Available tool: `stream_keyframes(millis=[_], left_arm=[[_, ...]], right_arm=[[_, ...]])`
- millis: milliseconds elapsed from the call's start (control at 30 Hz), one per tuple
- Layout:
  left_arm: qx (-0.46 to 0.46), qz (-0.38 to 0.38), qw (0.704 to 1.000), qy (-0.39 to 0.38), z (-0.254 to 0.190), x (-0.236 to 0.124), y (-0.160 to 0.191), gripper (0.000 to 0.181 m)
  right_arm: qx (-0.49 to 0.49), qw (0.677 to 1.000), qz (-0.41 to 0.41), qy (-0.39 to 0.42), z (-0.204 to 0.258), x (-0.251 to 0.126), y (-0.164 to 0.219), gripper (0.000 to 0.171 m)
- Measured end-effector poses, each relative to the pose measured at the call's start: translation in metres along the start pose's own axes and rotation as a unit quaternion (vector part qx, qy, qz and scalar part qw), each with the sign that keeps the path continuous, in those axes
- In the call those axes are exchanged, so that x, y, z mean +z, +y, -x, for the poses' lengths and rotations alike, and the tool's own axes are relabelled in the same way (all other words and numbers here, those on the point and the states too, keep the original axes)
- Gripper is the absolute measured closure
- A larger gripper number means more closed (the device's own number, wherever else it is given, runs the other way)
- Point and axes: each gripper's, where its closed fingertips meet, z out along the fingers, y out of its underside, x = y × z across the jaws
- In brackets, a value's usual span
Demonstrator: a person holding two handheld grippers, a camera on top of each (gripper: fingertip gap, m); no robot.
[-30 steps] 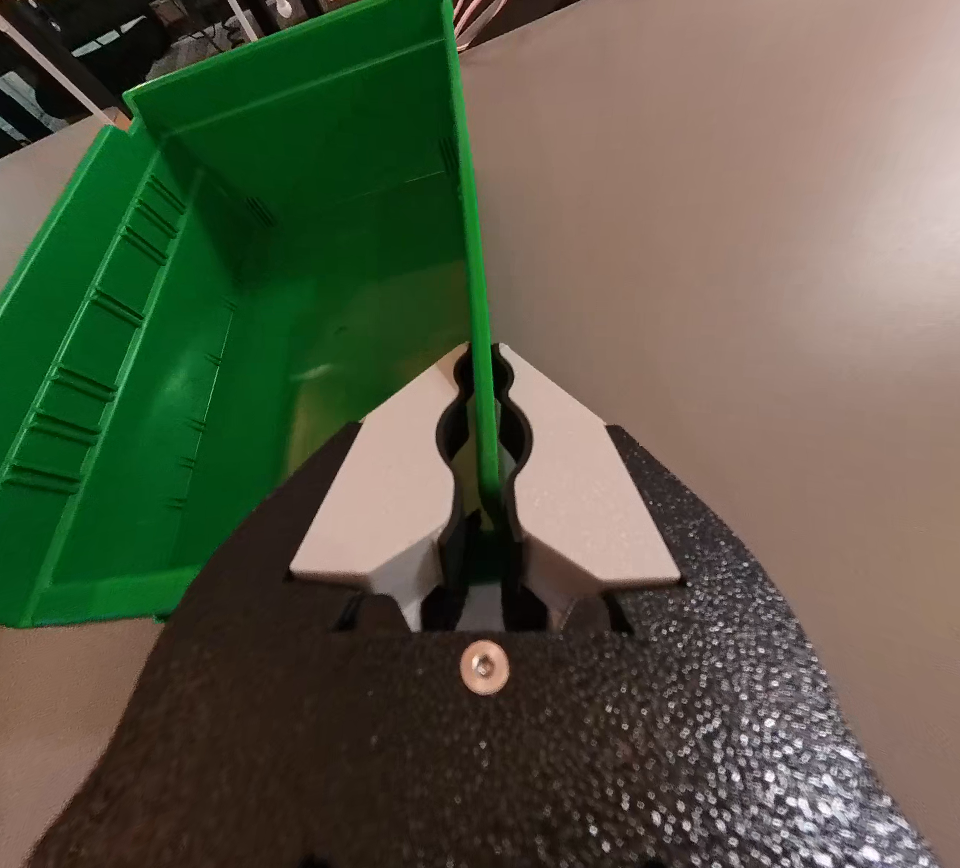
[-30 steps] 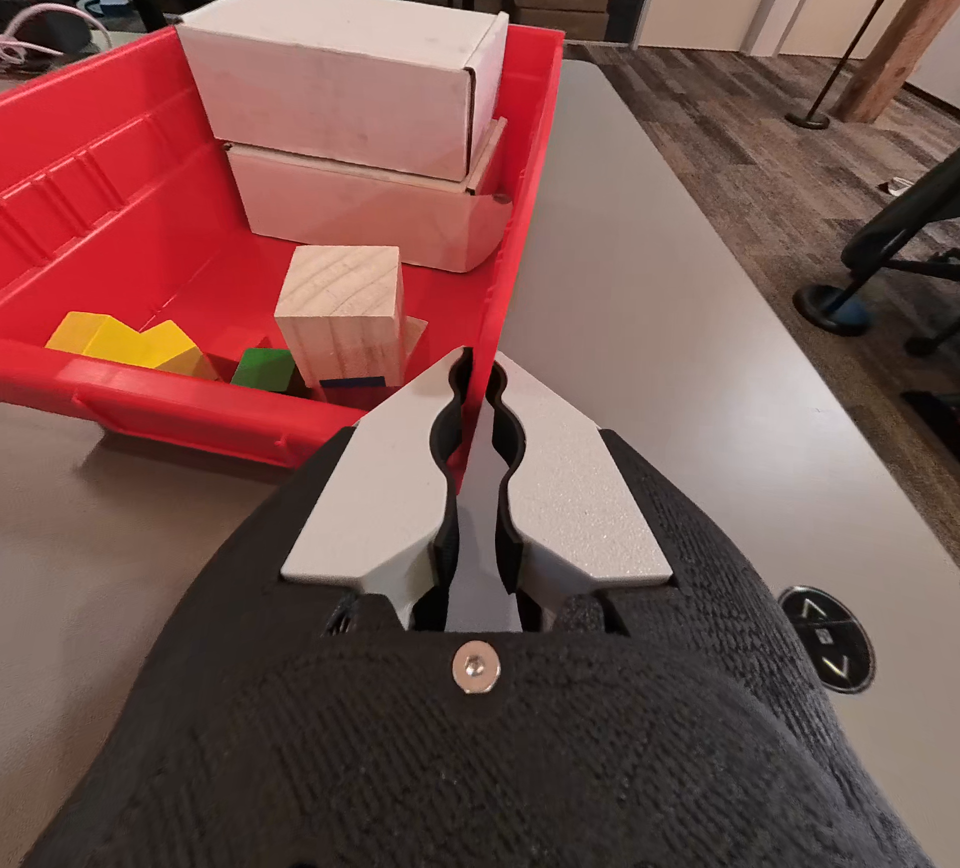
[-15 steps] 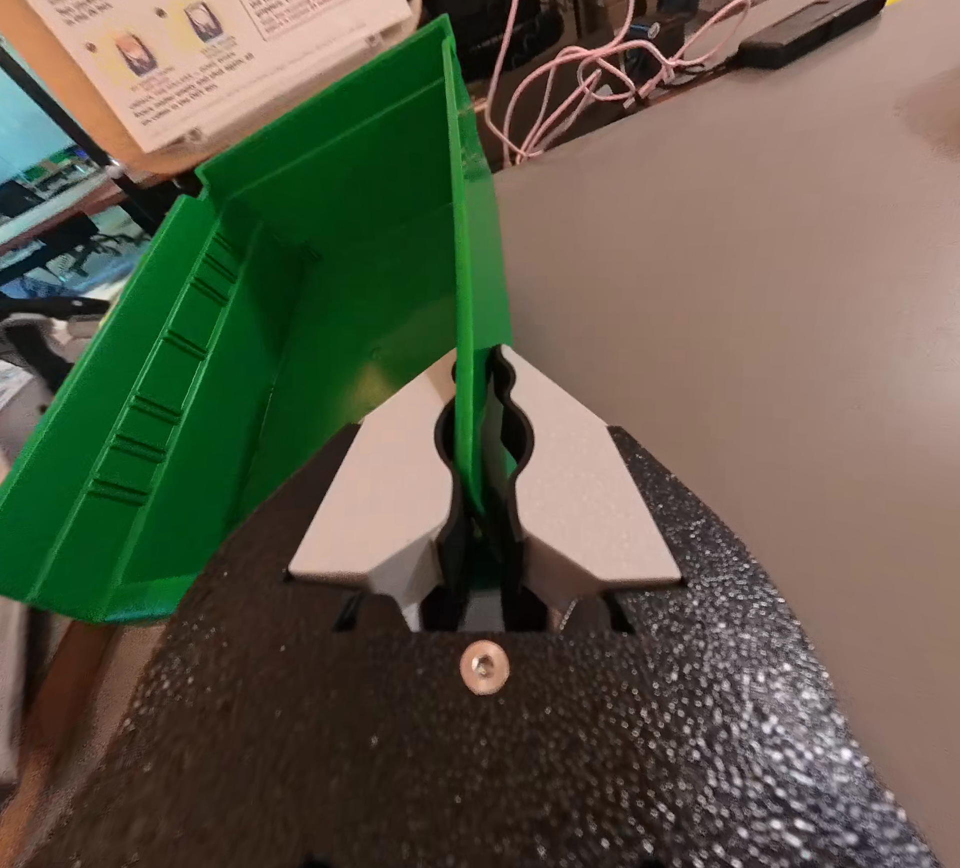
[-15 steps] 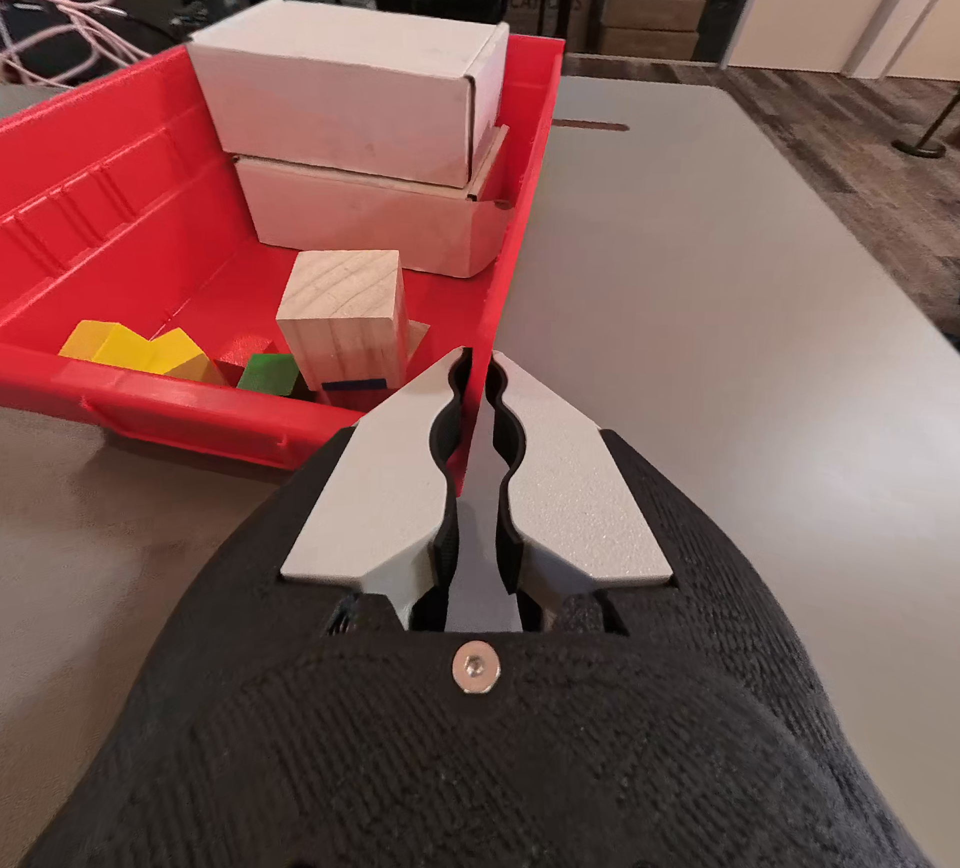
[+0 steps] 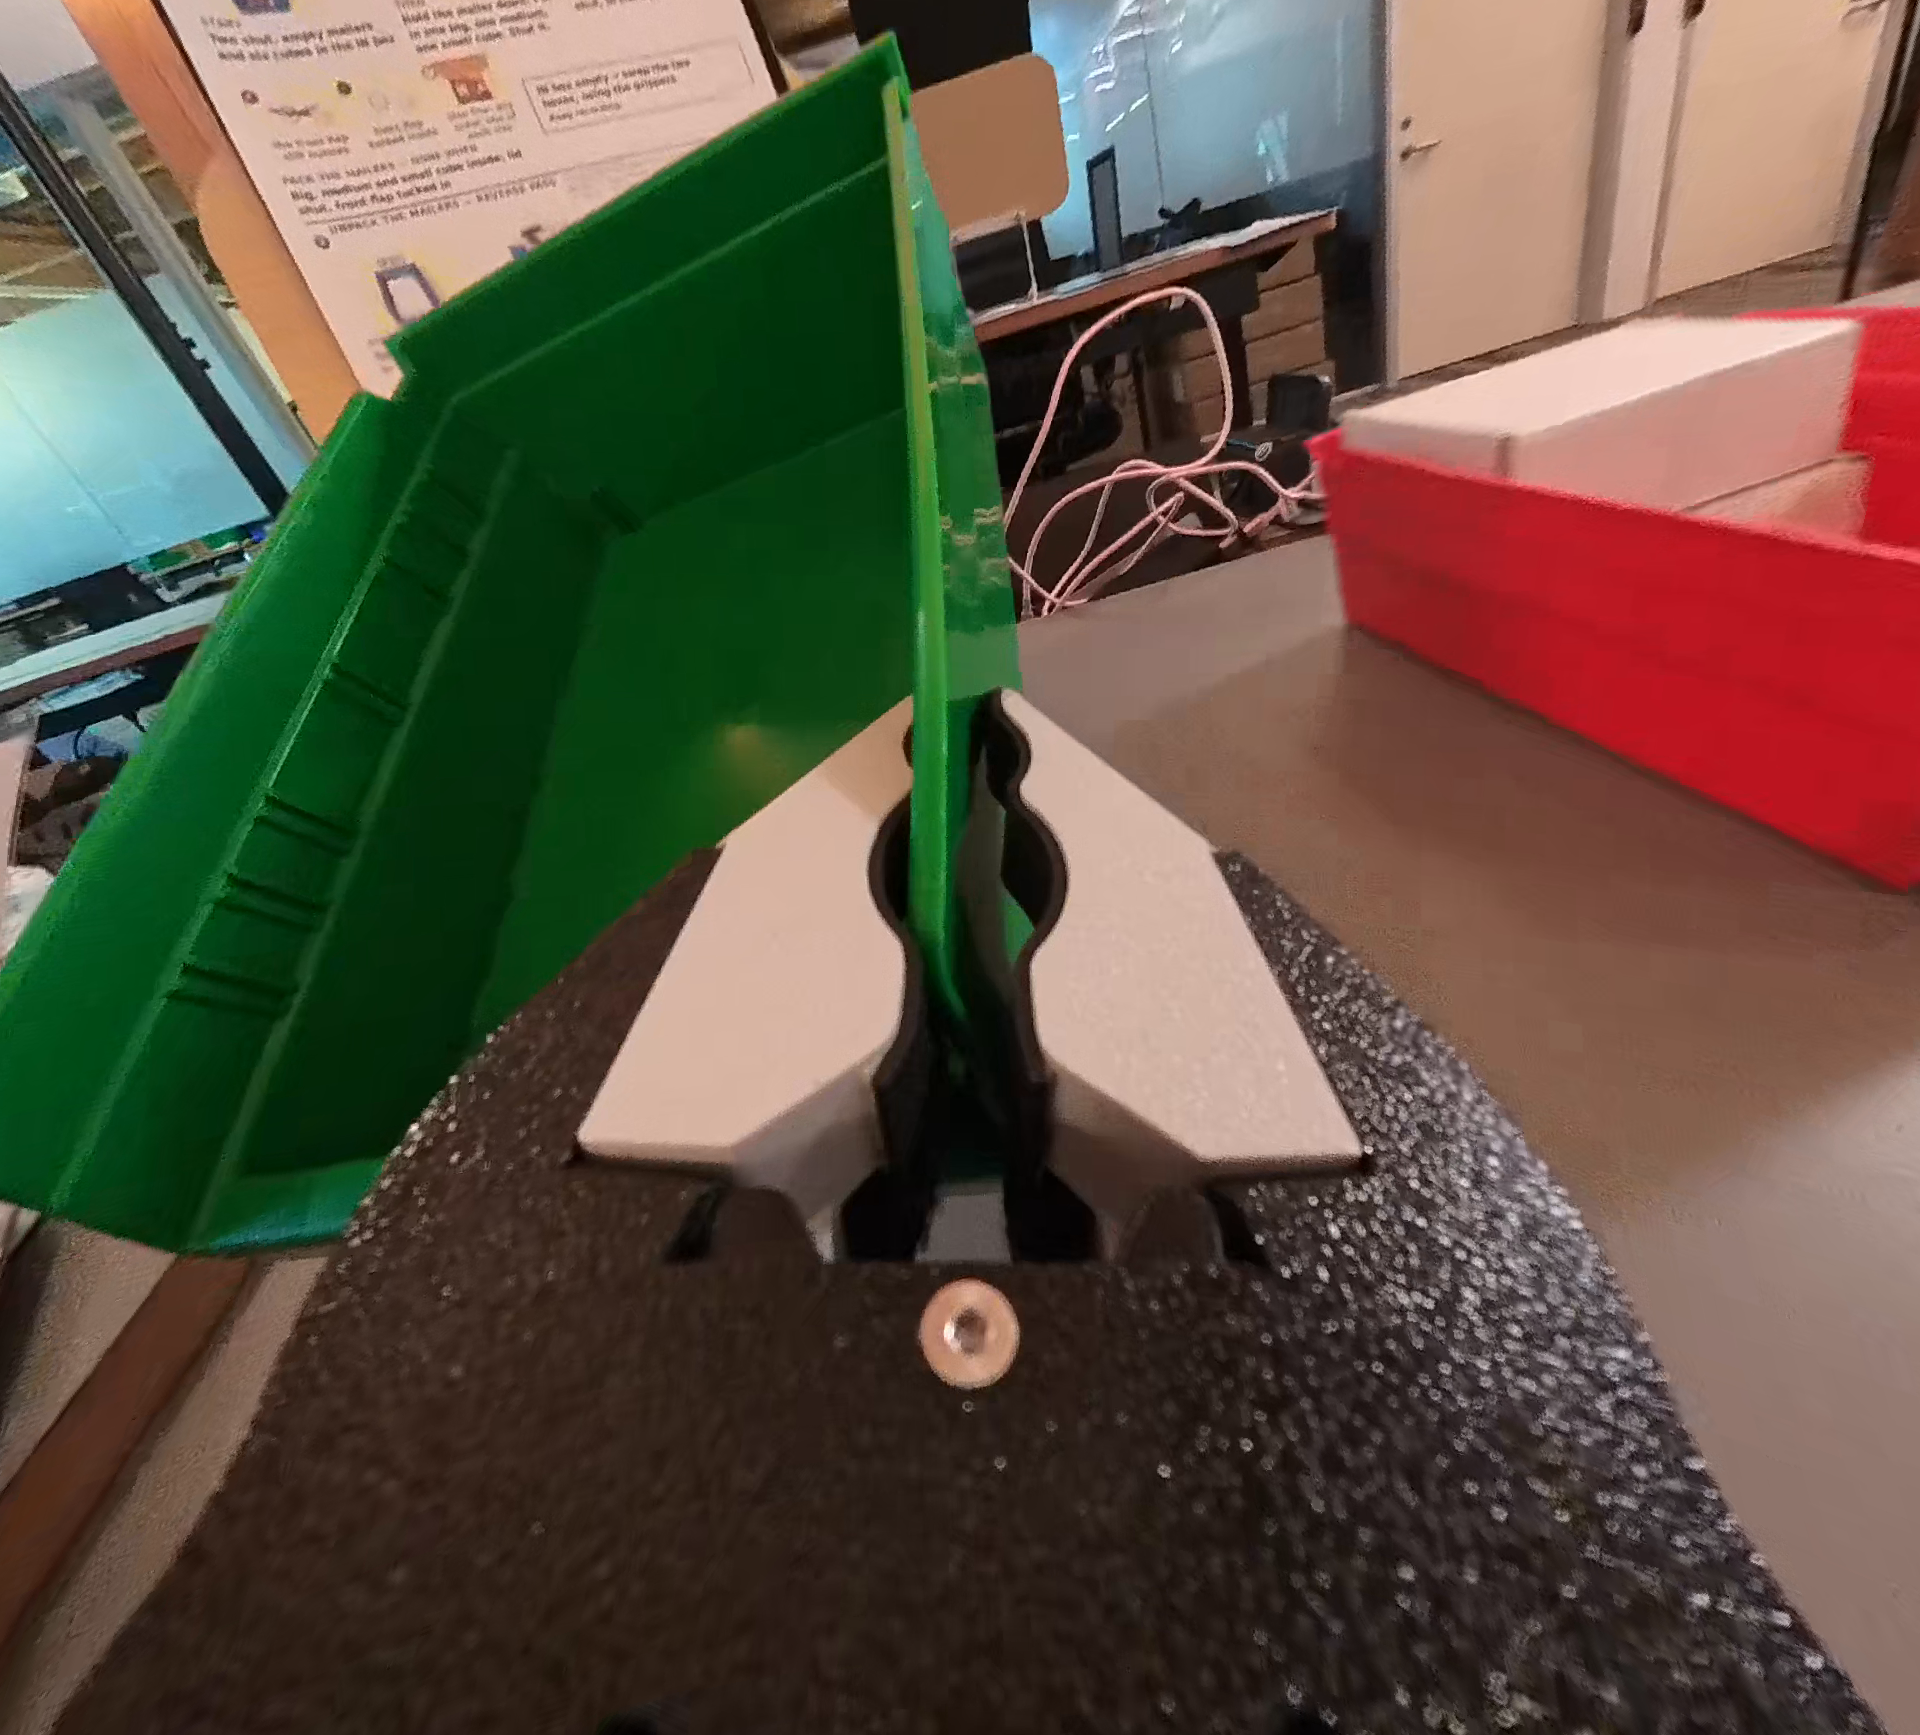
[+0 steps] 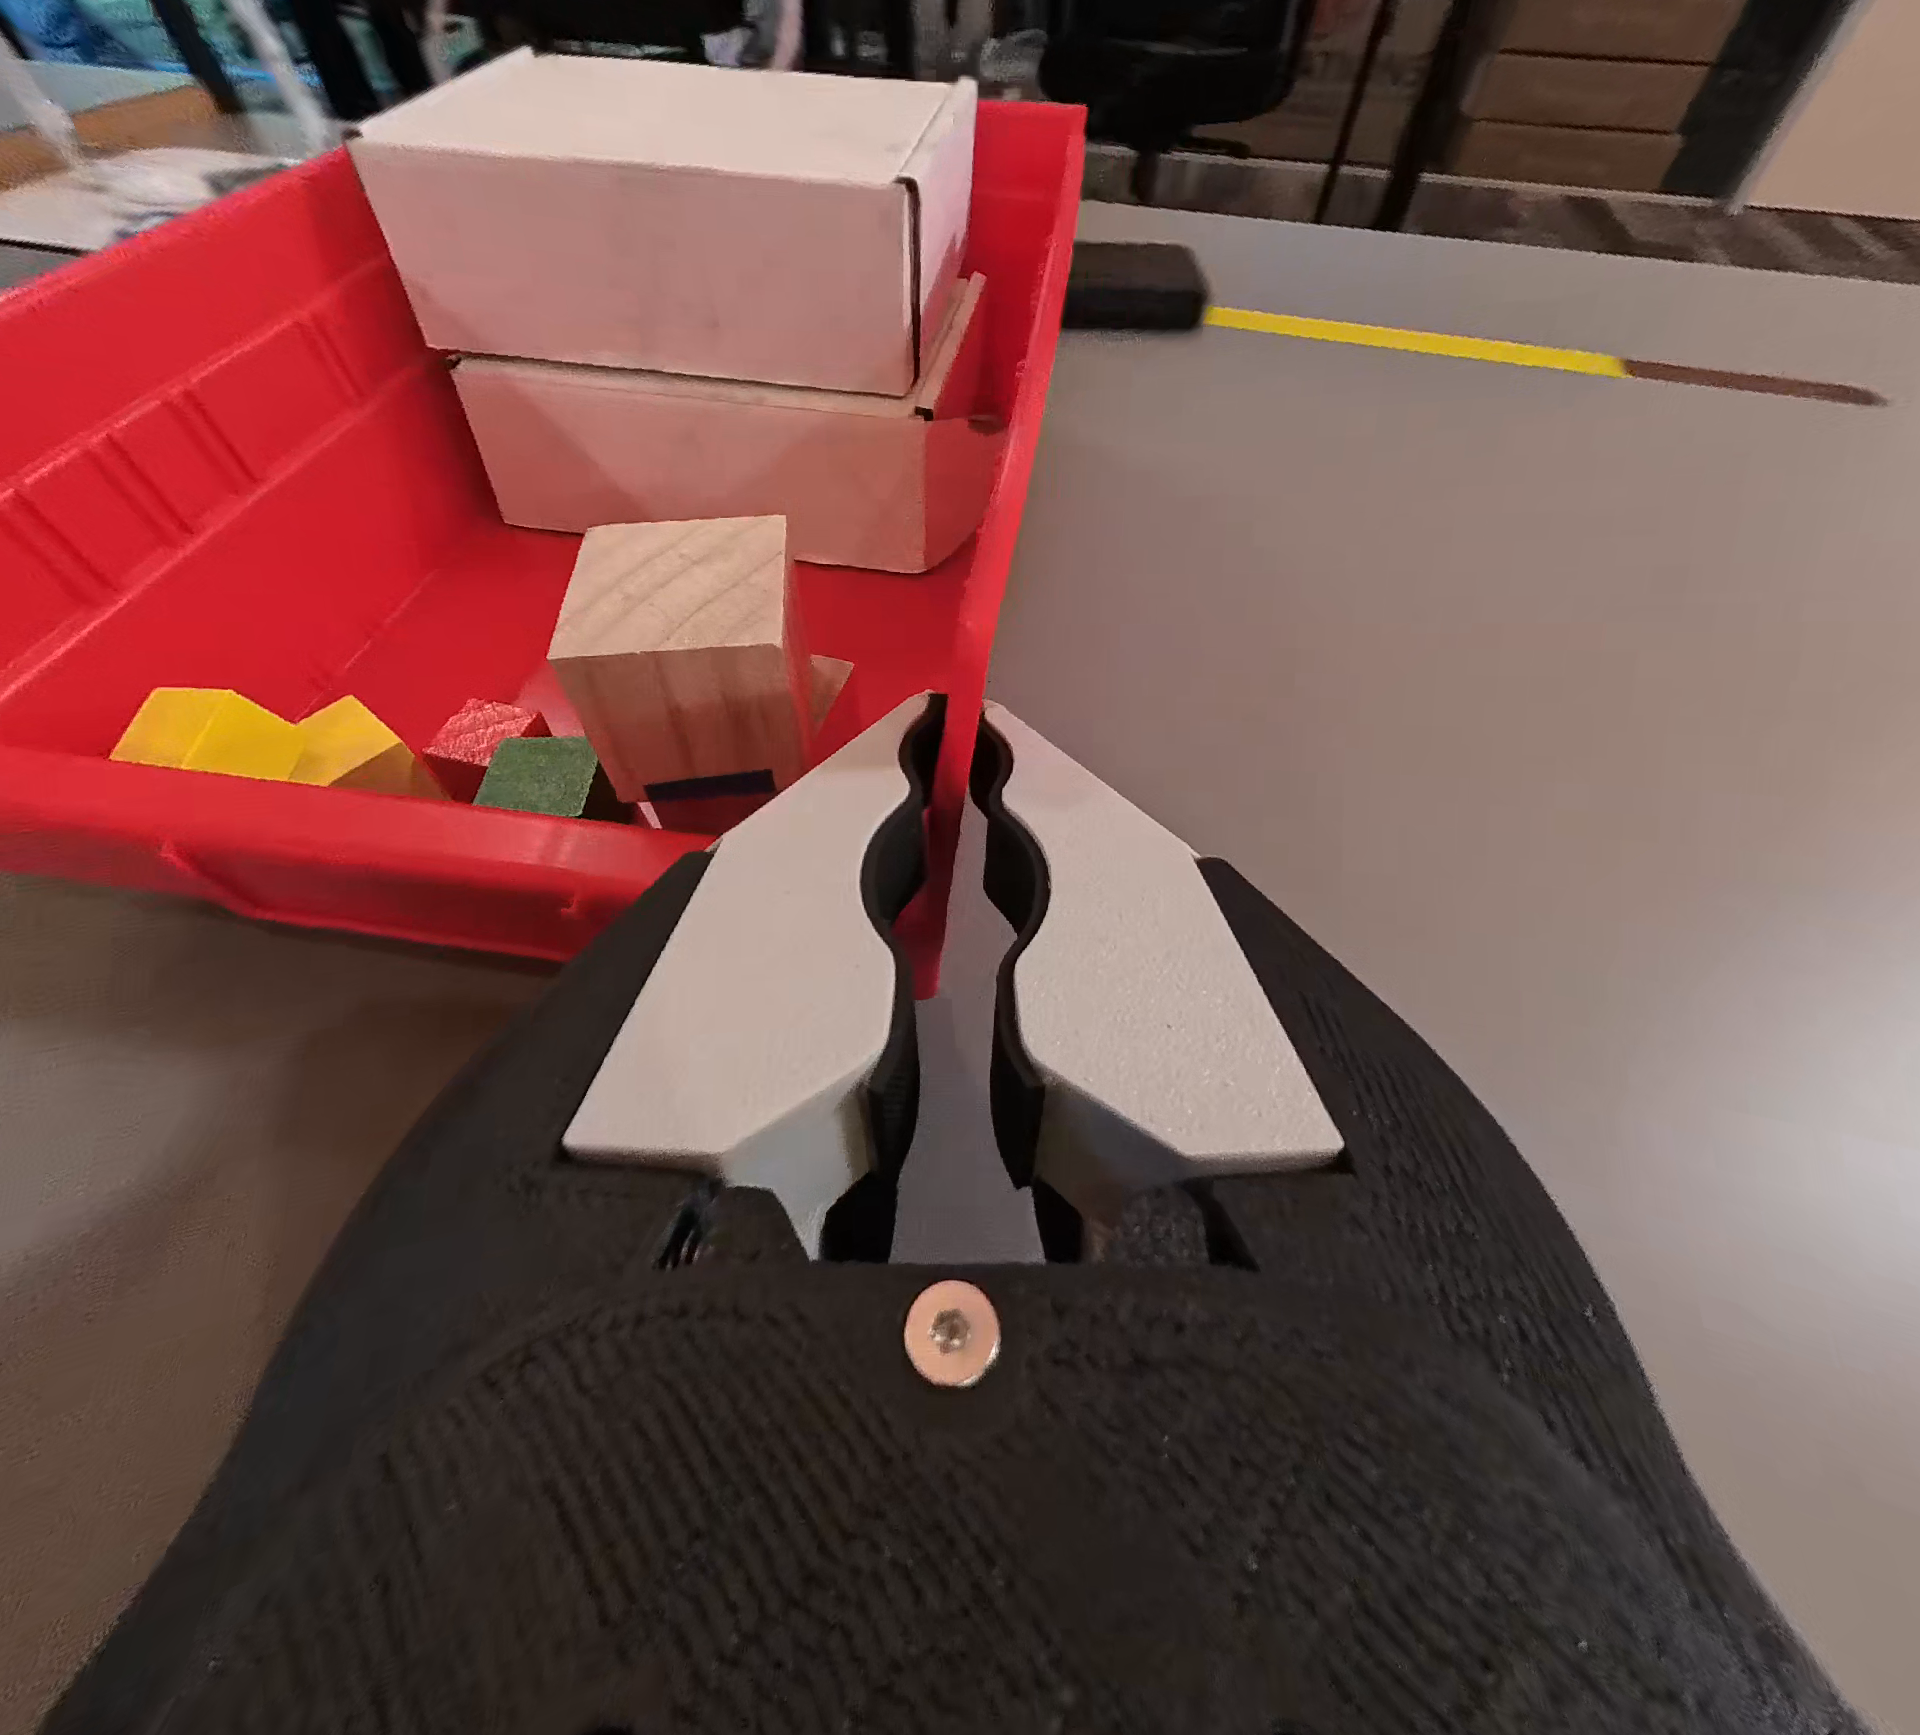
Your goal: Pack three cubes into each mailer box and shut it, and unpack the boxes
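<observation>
Landmark: red bin.

Right tool straddles the red bin's near right corner wall; jaws are narrow, with a slim gap visible on the outer side, so clamped vs just closing: cannot tell. The bin sits flat on the grey worktop.

Inside the bin, nearest its front wall: two yellow cubes, a small red cube, a small green cube, and a big plain wooden cube with a dark blue piece under its front edge. A second wooden piece peeks out just behind the big one. Further back, against the bin's rear right corner, two white mailer boxes are stacked, both shut, the upper resting on the lower.

Left tool is clamped on the side wall of the green bin, which is empty, tilted and lifted off the worktop, well left of the red bin in the left wrist view.

Progress judgement: cubes lie loose and the mailers are closed, so no packing is visible yet. This looks like a bin-handling or setup step. All packing, shutting and unpacking appears left.
</observation>
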Motion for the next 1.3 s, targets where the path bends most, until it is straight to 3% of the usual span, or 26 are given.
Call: stream_keyframes(millis=[267, 600, 700, 867, 1067, 1167, 1300], left_arm=[[0.010, -0.029, 1.000, 0.004, 0.015, -0.009, -0.010, 0.177], [0.027, -0.053, 0.997, -0.046, 0.040, -0.037, -0.008, 0.177], [0.034, -0.065, 0.995, -0.071, 0.054, -0.047, -0.014, 0.177], [0.050, -0.078, 0.992, -0.083, 0.062, -0.060, -0.028, 0.177], [0.086, -0.105, 0.987, -0.081, 0.048, -0.072, -0.057, 0.177], [0.094, -0.128, 0.986, -0.052, 0.025, -0.073, -0.078, 0.177], [0.102, -0.159, 0.982, 0.022, -0.032, -0.065, -0.107, 0.177]], right_arm=[[-0.018, 0.997, -0.005, -0.080, 0.133, 0.034, -0.014, 0.168], [-0.062, 0.985, -0.017, -0.159, 0.271, 0.048, -0.023, 0.165], [-0.083, 0.982, -0.020, -0.166, 0.295, 0.056, -0.026, 0.159], [-0.033, 0.959, -0.015, -0.281, 0.335, 0.051, -0.029, 0.152], [-0.048, 0.956, -0.134, -0.255, 0.301, 0.021, -0.063, 0.123], [-0.074, 0.952, -0.236, -0.182, 0.242, -0.007, -0.088, 0.123], [-0.121, 0.931, -0.345, -0.023, 0.131, -0.054, -0.113, 0.127]])
